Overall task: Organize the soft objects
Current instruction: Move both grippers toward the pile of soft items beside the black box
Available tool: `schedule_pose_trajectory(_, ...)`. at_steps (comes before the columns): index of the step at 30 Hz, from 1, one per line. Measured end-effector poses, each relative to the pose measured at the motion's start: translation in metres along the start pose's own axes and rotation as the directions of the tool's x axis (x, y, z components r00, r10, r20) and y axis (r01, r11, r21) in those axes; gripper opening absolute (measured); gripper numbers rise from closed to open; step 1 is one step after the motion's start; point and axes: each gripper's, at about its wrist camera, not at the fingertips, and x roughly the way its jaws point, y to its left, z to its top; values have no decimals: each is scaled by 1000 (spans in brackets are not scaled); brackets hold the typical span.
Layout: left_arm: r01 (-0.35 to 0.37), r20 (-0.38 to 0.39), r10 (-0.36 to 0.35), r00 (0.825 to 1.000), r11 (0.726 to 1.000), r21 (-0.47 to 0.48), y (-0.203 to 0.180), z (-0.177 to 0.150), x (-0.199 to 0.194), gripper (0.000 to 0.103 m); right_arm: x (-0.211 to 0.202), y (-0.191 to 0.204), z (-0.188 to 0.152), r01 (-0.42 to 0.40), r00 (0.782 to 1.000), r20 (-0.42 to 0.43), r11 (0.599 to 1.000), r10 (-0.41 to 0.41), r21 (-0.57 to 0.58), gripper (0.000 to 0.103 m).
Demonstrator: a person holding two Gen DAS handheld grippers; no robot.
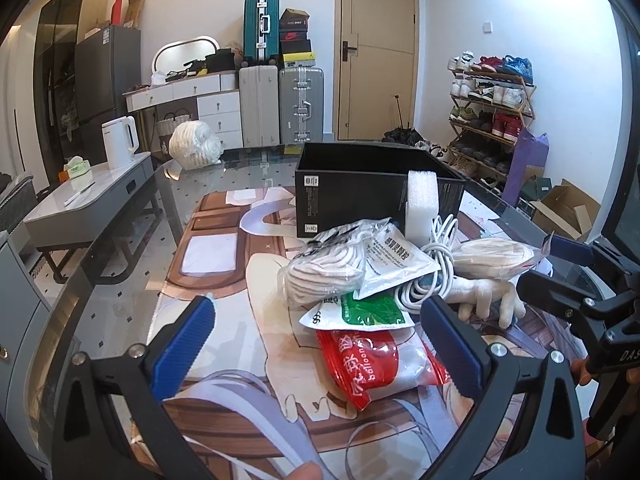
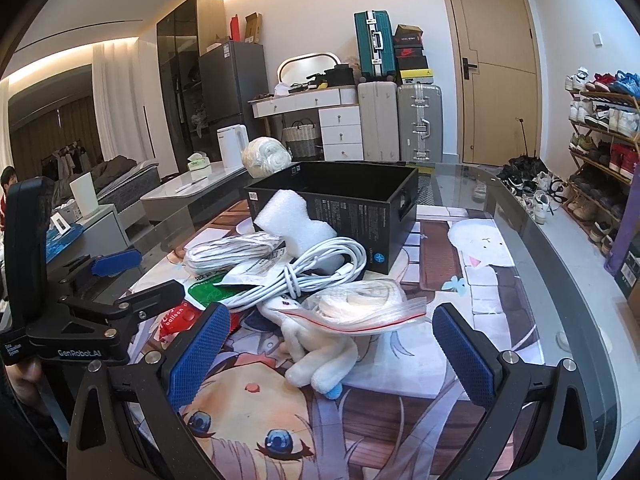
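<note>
Left tongs [image 1: 318,334] were spread wide and held nothing, hovering low over the near edge of the pile, right above the red pack [image 1: 372,364]. Right tongs [image 2: 332,344] were equally wide apart and empty, aimed at the plush [image 2: 320,356] and the zip bag [image 2: 360,304] lying on top of it.

Progress: looked like the very start. The black box [image 1: 360,196] stood open at the far side of the pile on the bench [image 1: 120,304], and what showed of its inside looked empty; its floor was hidden from both views. Nothing seemed sorted yet.

Still heaped together in front of the box:
- foam block [image 2: 292,216], leaning against the box wall
- white cable [image 2: 320,272], coiled, resting across the packs
- bagged striped cloth [image 1: 324,272], left side of the pile
- white sachet [image 1: 396,260] and green pack [image 1: 360,312], overlapping
- red pack at the near edge
- zip bag with pale contents, on the plush
- plush, partly under the cable and bag

A wrapped white bundle [image 1: 196,146] sat well apart at the far bench edge; unclear if it was part of the task.

Judgement: every item was left to do. Likely first grabs were the red pack for the left and the plush or zip bag for the right. The cable draped over several items could drag neighbours along.
</note>
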Motion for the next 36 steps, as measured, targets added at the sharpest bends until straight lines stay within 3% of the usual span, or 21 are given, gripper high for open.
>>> schedule_pose_trajectory(13, 36, -37, -35, 999, 999, 16, 3, 4, 3, 103, 4, -5, 8, 50, 997, -58, 999, -50, -11, 103)
schedule_pose_trajectory(23, 92, -138, -90, 986, 996, 8, -3, -3, 19, 103, 19, -12, 20, 69, 989, -128, 998, -70, -13, 103)
schedule_pose_trajectory(36, 69, -238, -58, 970, 997, 39, -16, -12, 38, 103, 45, -17, 27, 68, 977, -203, 998, -65, 7, 103)
